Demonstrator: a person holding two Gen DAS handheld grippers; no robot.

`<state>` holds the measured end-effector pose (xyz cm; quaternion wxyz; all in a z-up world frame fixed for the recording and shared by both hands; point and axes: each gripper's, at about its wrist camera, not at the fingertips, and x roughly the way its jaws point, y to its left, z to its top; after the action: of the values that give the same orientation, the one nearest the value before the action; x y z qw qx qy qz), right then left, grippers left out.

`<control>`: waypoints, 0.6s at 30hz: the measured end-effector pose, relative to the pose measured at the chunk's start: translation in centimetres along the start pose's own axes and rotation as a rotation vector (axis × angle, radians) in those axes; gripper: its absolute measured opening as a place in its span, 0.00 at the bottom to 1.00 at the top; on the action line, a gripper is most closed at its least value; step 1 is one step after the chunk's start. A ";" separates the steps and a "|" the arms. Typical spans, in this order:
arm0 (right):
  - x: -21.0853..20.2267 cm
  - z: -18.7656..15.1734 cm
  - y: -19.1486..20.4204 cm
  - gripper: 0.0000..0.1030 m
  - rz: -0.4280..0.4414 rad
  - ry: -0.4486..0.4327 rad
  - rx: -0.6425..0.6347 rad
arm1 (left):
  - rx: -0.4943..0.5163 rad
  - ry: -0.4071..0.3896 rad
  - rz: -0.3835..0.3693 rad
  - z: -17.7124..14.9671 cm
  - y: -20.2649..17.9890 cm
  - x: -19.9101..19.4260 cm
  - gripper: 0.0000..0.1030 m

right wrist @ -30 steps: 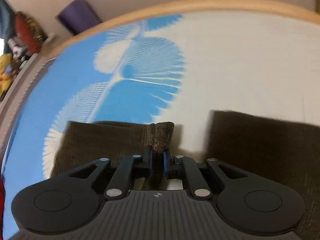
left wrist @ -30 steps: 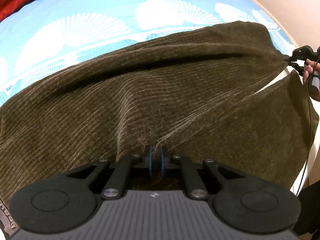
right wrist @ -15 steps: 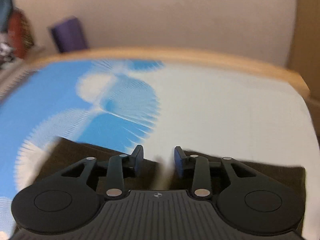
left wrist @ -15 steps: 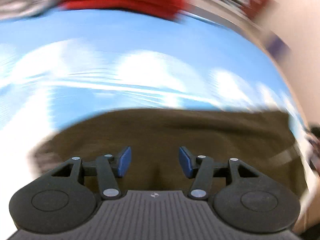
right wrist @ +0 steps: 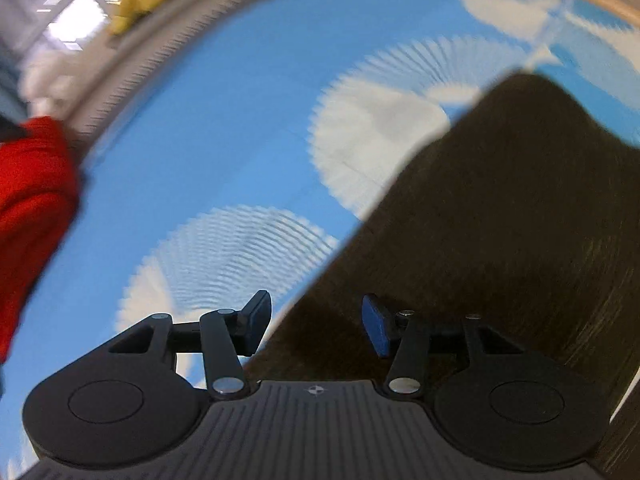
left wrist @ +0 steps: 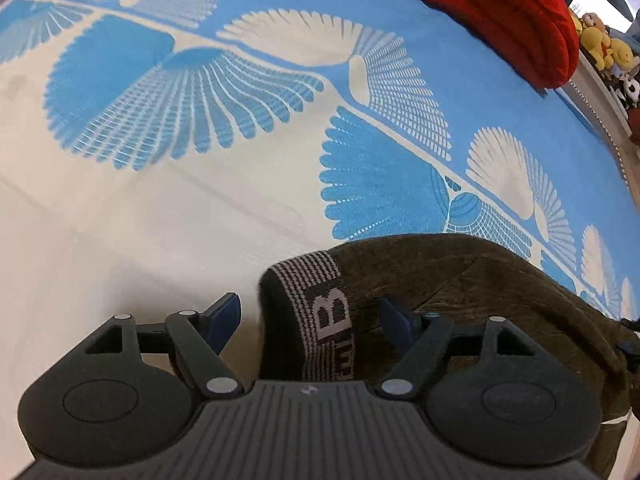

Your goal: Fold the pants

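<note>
Dark brown corduroy pants [left wrist: 460,284] lie folded on the blue and white bedspread [left wrist: 160,200]. Their striped waistband [left wrist: 320,304] with a large letter B shows at the folded end. My left gripper [left wrist: 310,316] hangs over that waistband with its jaws opening wide; the band lies below and between the blue pads [left wrist: 226,316], untouched. In the blurred right wrist view my right gripper [right wrist: 316,322] is over the edge of the pants [right wrist: 500,220], jaws opening, nothing pinched between them.
A red quilted garment [left wrist: 500,12] lies at the far side of the bed, also seen as red cloth [right wrist: 32,208] in the right wrist view. Plush toys [left wrist: 604,48] sit along the bed's edge. Open bedspread stretches left of the pants.
Both grippers were shut on the pants' cloth a second ago; both have let go and opened. Each has swung sideways and rolled, the left now over the waistband end.
</note>
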<state>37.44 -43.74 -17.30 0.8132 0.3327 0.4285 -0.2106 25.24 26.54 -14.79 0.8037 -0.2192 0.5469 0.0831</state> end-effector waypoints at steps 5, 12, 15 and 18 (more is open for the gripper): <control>0.8 -0.3 2.8 0.35 -0.198 -0.111 -0.108 | 0.033 0.014 0.002 -0.3 -0.1 1.5 0.78; 0.7 2.3 2.0 0.04 -0.184 -0.246 -0.027 | 0.138 -0.054 -0.017 0.0 -2.2 1.3 0.42; -0.1 2.9 1.2 0.06 -0.065 -0.349 0.027 | 0.197 -0.138 -0.001 -0.1 -3.6 0.3 0.43; 0.8 2.9 0.3 0.12 -0.025 -0.232 -0.017 | 0.174 -0.156 0.025 0.0 -3.3 0.6 0.45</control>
<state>39.67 -45.67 -16.73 0.8574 0.2939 0.3374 -0.2542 26.67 23.51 -14.47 0.8587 -0.1347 0.4906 0.0625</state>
